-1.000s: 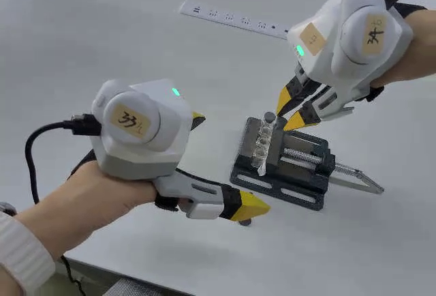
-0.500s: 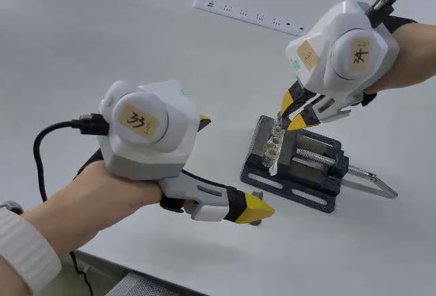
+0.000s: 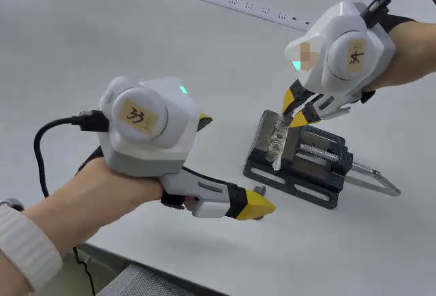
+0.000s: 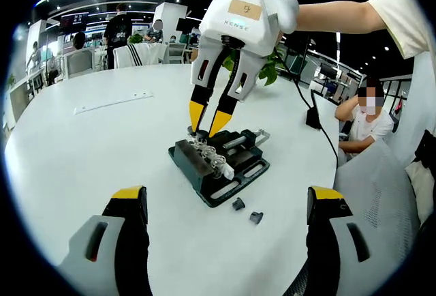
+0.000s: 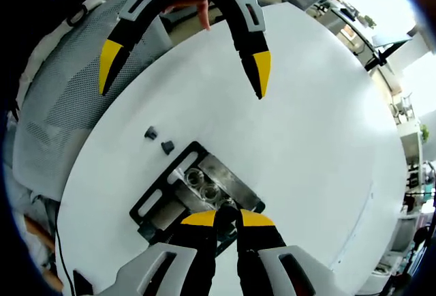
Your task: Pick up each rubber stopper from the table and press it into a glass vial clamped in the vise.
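A black vise (image 3: 300,168) holds a row of glass vials (image 3: 276,143) on the white table. My right gripper (image 3: 291,117) is down on the far vial, shut on a dark rubber stopper (image 5: 227,213) at its mouth. Its own view shows the yellow tips nearly touching over the vise (image 5: 170,204). Two loose stoppers (image 4: 238,204) (image 4: 255,217) lie in front of the vise (image 4: 218,166). My left gripper (image 3: 229,161) hovers wide open before them, holding nothing. One loose stopper (image 3: 259,190) sits by its lower tip. The right gripper (image 4: 206,124) stands over the vials (image 4: 208,154).
A white power strip (image 3: 252,9) lies at the back of the table. The table's near edge (image 3: 170,269) runs just below my left hand. A grey mesh chair (image 5: 61,105) stands beside the table. People sit at desks behind.
The right gripper has come down and closed in over the far vial of the row. The left gripper has stayed about where it was, open. The head camera has shifted a little.
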Demonstrator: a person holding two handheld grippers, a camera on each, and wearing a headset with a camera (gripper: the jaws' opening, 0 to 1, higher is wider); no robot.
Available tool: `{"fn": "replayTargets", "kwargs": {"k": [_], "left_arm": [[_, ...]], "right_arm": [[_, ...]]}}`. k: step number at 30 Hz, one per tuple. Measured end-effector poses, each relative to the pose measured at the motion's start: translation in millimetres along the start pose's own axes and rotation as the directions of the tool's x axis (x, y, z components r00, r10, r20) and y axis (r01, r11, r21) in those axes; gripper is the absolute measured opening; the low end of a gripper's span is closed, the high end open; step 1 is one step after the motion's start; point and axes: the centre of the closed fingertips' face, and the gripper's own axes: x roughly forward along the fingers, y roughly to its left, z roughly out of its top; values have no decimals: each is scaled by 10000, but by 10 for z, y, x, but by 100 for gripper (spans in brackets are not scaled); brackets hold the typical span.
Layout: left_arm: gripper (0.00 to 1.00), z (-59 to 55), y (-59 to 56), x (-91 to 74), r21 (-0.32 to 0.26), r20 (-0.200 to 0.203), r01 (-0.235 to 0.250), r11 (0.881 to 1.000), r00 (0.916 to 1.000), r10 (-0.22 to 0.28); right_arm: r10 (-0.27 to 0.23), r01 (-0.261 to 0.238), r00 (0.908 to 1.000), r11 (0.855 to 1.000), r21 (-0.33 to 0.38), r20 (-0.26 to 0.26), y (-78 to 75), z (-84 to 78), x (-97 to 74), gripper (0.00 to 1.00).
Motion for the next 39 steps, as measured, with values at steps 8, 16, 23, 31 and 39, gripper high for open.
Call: {"fn": "replayTargets", "kwargs": {"k": [8, 16, 23, 31, 39], "left_arm": [[96, -33, 14, -23, -129, 21, 12, 9999, 10000, -12], [96, -46, 3, -16, -258, 69, 47, 9997, 10000, -45], [95, -72, -5, -7, -358, 91, 54, 9993, 9999, -51], [95, -93, -6, 6, -460, 150, 65, 9989, 9999, -58], [95, -102, -18, 24, -543, 165, 108, 9985, 9998, -99]], "right_arm": [[129, -133, 9997, 9997, -194, -210, -6, 5, 14, 5], [115, -149, 9987, 9975, -688, -495, 11, 15, 17, 5], [100, -170, 9979, 9940, -1079, -647, 16, 10, 24, 5], [577, -566, 9962, 9982, 189, -645, 1, 20, 33, 4], [840, -719, 9915, 9902, 1200, -993, -43, 23, 60, 4]]}}
